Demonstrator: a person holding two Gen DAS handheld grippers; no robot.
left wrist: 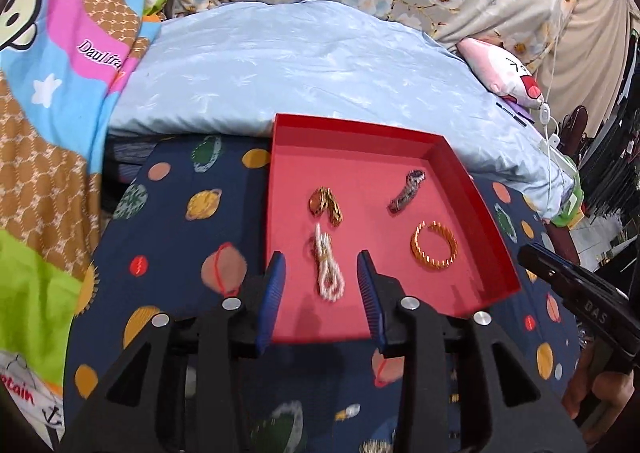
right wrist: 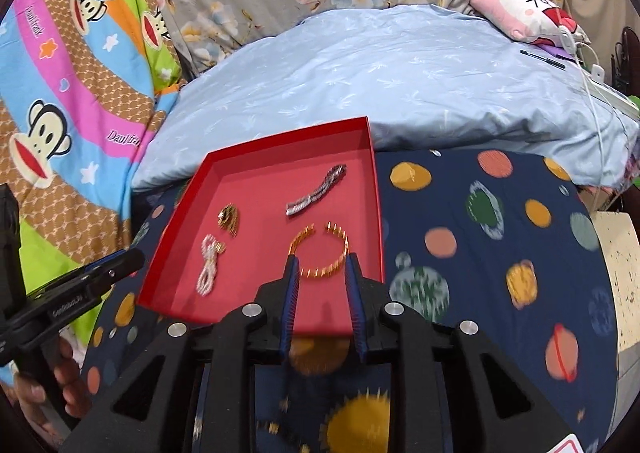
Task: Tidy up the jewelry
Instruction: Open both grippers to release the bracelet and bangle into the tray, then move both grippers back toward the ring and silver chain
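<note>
- Two tools hang above the near edge of a red tray (left wrist: 472, 189), each with blue ribbed pads parted and nothing gripped.
- Left tool (left wrist: 322, 281) stands partly open; a pearl bracelet (left wrist: 328, 269) lies on the tray floor in line with the gap, untouched.
- Right tool (right wrist: 320, 269) is open more narrowly; a gold bangle (right wrist: 320, 253) lies flat just beyond its tips, and whether they touch it I cannot tell.
- Farther in lie a brown-gold piece (left wrist: 326, 205) and a silver-dark bracelet (left wrist: 406, 193), well apart.
- Planet-print cloth (right wrist: 480, 253) covers the surface under the tray.
- Beyond, a monkey-print blanket (right wrist: 80, 93) reads roughly "Daul fra…".
</note>
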